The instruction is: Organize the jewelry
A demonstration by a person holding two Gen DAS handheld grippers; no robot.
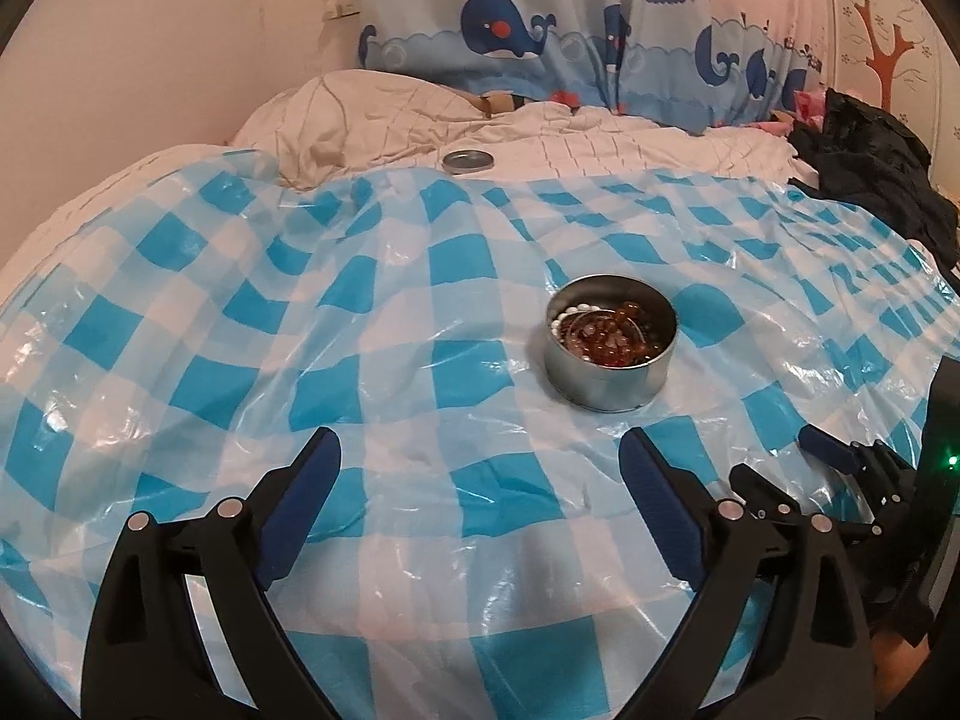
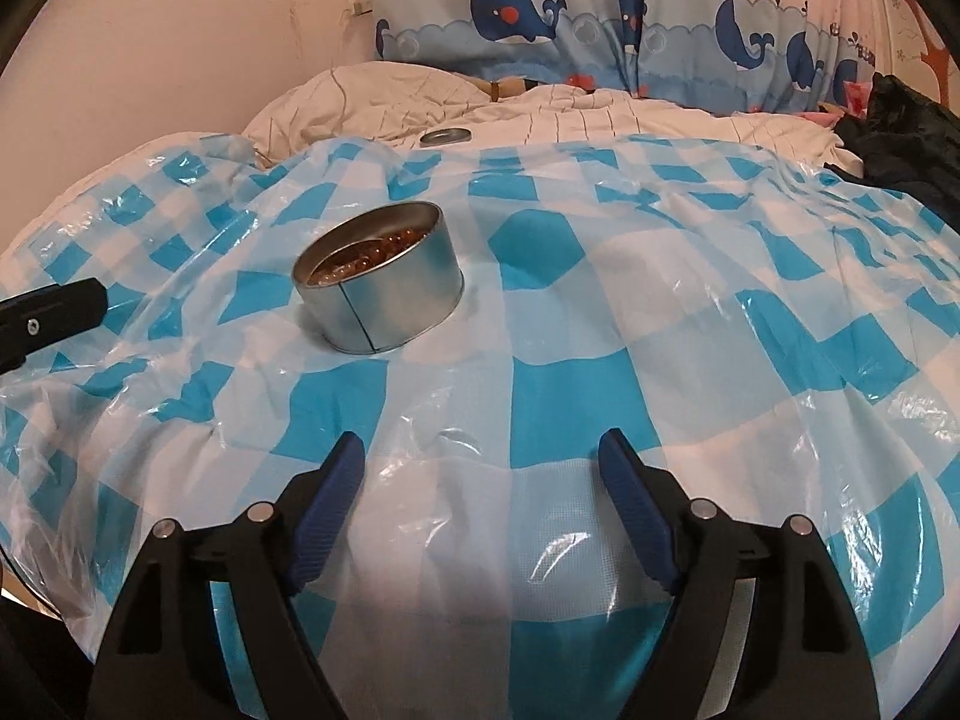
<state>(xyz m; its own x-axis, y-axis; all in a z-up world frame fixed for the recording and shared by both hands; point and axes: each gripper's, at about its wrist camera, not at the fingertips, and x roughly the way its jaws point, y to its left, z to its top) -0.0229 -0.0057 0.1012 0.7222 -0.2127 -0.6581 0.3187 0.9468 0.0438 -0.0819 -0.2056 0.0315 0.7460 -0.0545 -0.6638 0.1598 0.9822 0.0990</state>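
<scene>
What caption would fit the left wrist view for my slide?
Open left claw hovers before a lidless tin of beads on a checked plastic sheet; its lid lies beyond.

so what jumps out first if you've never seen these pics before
A round metal tin stands open in the middle of the blue-and-white checked plastic sheet, holding amber beads and a strand of white pearls. Its lid lies far back on the white bedding, below the whale-print curtain. The left claw and right claw are both open and hold nothing.
</scene>
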